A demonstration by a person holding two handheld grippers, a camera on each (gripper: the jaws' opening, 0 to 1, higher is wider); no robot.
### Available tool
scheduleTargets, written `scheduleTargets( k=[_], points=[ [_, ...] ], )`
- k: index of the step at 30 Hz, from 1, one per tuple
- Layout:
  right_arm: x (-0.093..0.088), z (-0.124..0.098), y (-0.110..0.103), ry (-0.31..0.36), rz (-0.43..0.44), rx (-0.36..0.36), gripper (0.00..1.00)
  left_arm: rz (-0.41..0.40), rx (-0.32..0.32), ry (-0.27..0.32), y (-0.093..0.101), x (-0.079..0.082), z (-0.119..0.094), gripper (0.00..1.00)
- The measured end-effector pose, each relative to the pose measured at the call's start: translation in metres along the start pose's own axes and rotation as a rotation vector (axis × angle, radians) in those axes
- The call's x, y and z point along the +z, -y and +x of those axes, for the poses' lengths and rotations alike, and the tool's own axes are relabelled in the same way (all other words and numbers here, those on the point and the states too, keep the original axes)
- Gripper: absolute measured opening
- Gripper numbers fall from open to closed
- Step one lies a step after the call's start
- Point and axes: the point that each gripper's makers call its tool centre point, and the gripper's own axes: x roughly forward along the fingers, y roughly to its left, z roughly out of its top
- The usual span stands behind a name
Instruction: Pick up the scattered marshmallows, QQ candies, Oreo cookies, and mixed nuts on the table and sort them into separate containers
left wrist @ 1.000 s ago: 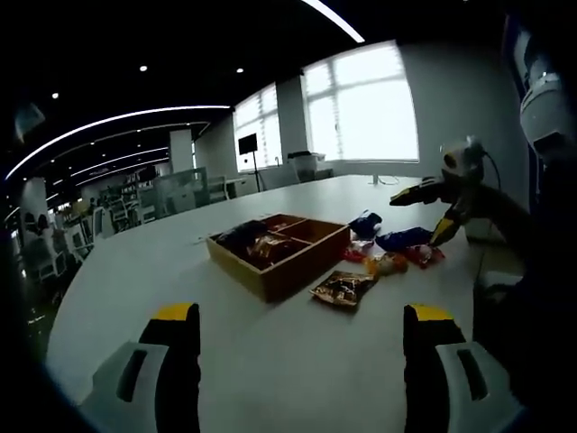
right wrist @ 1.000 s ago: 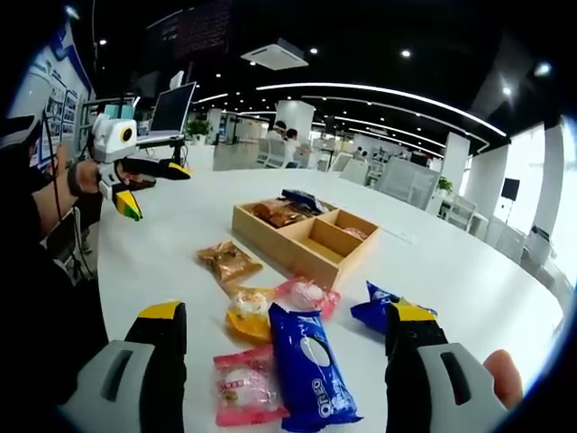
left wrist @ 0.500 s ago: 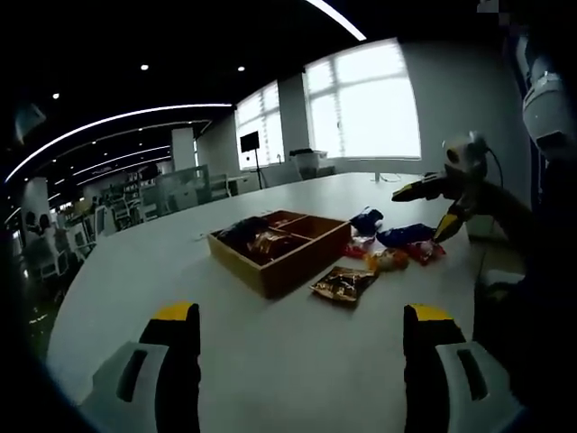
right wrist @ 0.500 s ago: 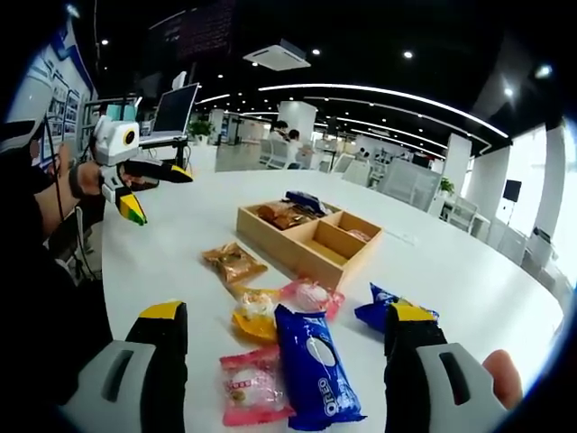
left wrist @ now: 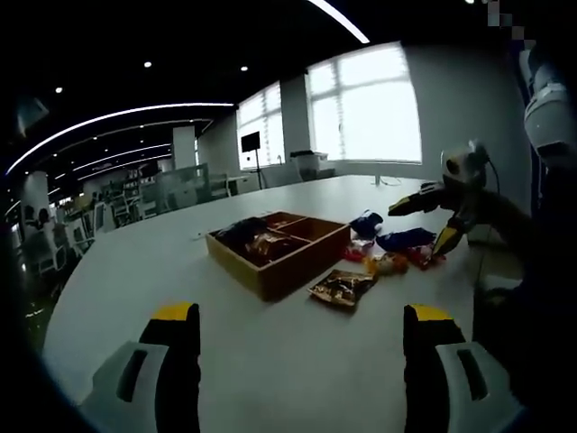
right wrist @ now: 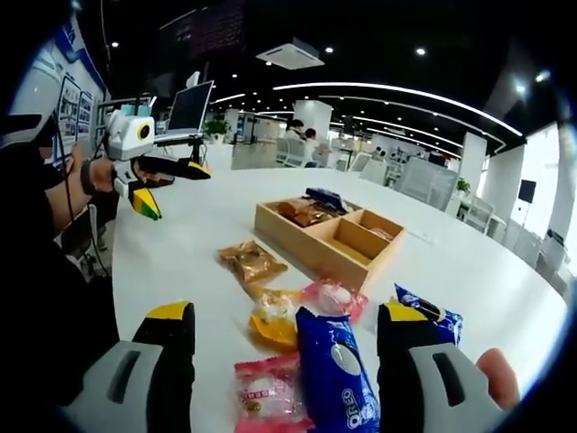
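So the wooden tray with four compartments (right wrist: 329,236) is sitting mid-surface on the big white round surface (right wrist: 198,244). In the right gripper view, the compartment at 10 o'clock is holding brownish snack packets, a dark blue packet (right wrist: 326,198) is lying over the tray's far edge at 12 o'clock, and the 2 o'clock compartment has one small item I can't make out. The nearest compartment is looking bare.

Loose packets are lying between the tray and the right gripper (right wrist: 284,338): a brown nut packet (right wrist: 251,262) at 10 o'clock just beside the tray, a yellow candy packet (right wrist: 275,318), a pink packet with a round white sweet (right wrist: 334,298), a pink marshmallow packet (right wrist: 269,392), a long blue Oreo packet (right wrist: 338,374) between the jaws, and a second blue packet (right wrist: 431,313) at 3 o'clock.

Plenty of open white surface is showing in front of the left gripper (left wrist: 302,338), with the edge curving away at 9 o'clock.

Both grippers are hovering above the surface, jaws spread wide and gripping nothing. In the right gripper view a hand (right wrist: 95,176) is holding the left gripper level at 10 o'clock.
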Motion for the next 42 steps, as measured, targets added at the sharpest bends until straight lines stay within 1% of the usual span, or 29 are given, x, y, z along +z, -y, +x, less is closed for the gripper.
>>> scheduleTargets(
  k=[4,10,13,19,22,29,30,31,33,37,42],
  points=[
    [0.001,0.005,-0.004,0.0,-0.011,0.02,0.75,-0.001,-0.008,0.0,0.003,0.0,0.0,0.97],
    [0.003,0.012,-0.017,0.003,-0.027,0.068,0.67,-0.002,-0.01,0.008,0.005,0.002,0.001,0.97],
    [0.002,0.017,-0.021,0.003,-0.024,0.079,0.67,-0.003,-0.009,0.005,0.005,0.002,0.001,0.97],
    [-0.002,0.024,-0.032,-0.005,-0.019,0.116,0.63,-0.014,-0.018,-0.016,0.008,-0.006,0.005,0.97],
    [-0.004,0.027,-0.034,-0.013,-0.014,0.126,0.62,-0.024,-0.023,-0.017,0.009,-0.008,0.005,0.97],
    [-0.004,0.034,-0.031,-0.026,-0.005,0.127,0.59,-0.024,-0.023,-0.003,0.009,-0.004,0.005,0.97],
    [-0.005,0.036,-0.029,-0.038,0.005,0.117,0.58,-0.024,-0.023,-0.003,0.009,-0.004,0.005,0.97],
    [-0.006,0.037,-0.025,-0.051,0.012,0.101,0.54,-0.024,-0.022,-0.005,0.009,-0.004,0.005,0.97],
    [-0.004,0.039,-0.022,-0.058,0.009,0.095,0.49,-0.025,-0.022,-0.009,0.009,-0.005,0.005,0.97],
    [0.001,0.044,-0.023,-0.065,0.008,0.104,0.47,-0.027,-0.023,-0.007,0.009,-0.005,0.005,0.97],
    [-0.002,0.052,-0.023,-0.106,-0.013,0.1,0.43,-0.03,-0.022,-0.003,0.009,-0.004,0.004,0.96]
  ],
)
